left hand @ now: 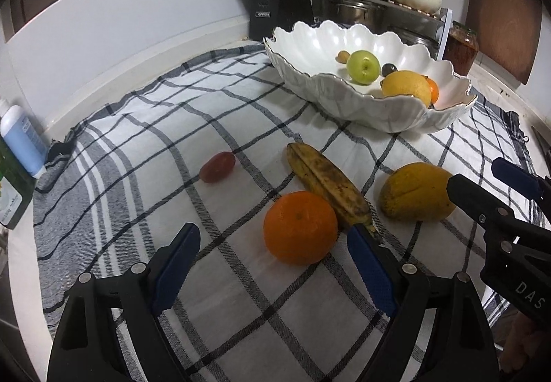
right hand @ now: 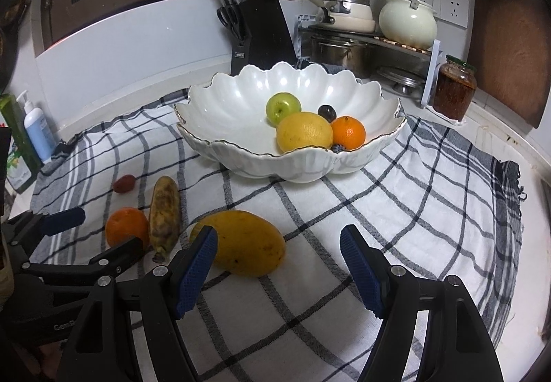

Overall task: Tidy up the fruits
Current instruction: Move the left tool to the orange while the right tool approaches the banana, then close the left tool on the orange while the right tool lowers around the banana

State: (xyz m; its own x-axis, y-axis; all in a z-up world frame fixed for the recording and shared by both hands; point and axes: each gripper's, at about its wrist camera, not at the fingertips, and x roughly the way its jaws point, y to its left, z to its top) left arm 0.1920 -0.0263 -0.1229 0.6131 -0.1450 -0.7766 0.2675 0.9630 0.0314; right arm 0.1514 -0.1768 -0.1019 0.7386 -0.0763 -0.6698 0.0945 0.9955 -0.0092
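Observation:
A white scalloped bowl (left hand: 344,99) (right hand: 220,120) holds a green apple (left hand: 363,66), a lemon (left hand: 408,86), a small orange (right hand: 348,132) and a dark plum (right hand: 326,112). On the checked cloth lie an orange (left hand: 300,227) (right hand: 124,225), a spotted banana (left hand: 329,186) (right hand: 164,215), a mango (left hand: 416,192) (right hand: 246,241) and a small red fruit (left hand: 217,166) (right hand: 124,183). My left gripper (left hand: 275,241) is open, just before the orange. My right gripper (right hand: 279,246) is open, its left finger beside the mango; it also shows in the left wrist view (left hand: 482,182).
A black knife block (right hand: 256,31), a rack with pots (right hand: 365,38), a jar (right hand: 454,91) and a wooden board (right hand: 509,38) stand behind the bowl. Bottles (right hand: 34,130) stand at the far left. The checked cloth (right hand: 413,210) covers the counter.

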